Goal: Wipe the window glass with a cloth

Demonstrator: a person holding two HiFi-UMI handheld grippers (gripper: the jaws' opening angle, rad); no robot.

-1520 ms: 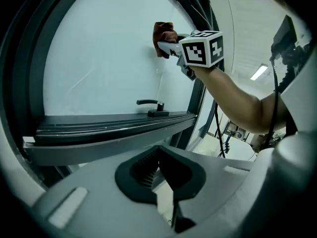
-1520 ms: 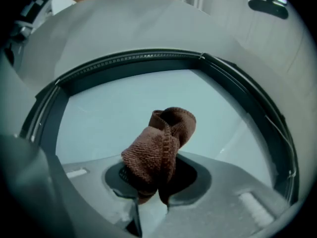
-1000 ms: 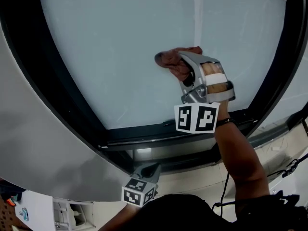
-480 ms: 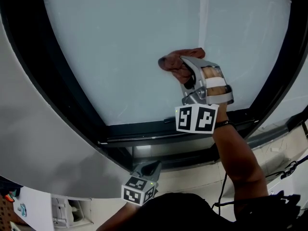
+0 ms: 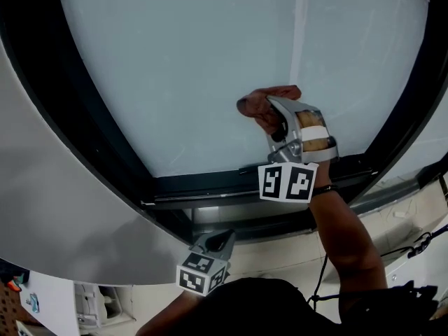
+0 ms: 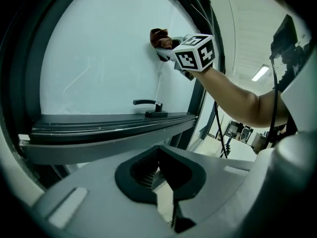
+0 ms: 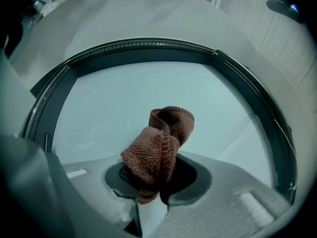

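A bunched brown cloth [image 5: 264, 103] presses against the pale frosted window glass [image 5: 189, 68], low and right of its middle. My right gripper [image 5: 269, 107] is shut on the cloth [image 7: 159, 150], which fills its jaws and folds over toward the glass [image 7: 114, 103]. From the left gripper view the cloth [image 6: 159, 36] and the right gripper's marker cube [image 6: 196, 52] show up on the pane [image 6: 94, 68]. My left gripper [image 5: 218, 241] hangs low below the sill, jaws closed together with nothing held [image 6: 166, 175].
A dark window frame [image 5: 210, 187] rims the pane, with a black handle [image 6: 148, 104] on its lower rail. A curved grey wall panel [image 5: 63, 215] lies at left. Cables [image 5: 420, 243] trail on the floor at right.
The right gripper and cloth have slid a little down and to the right across the glass. The left gripper has barely moved.
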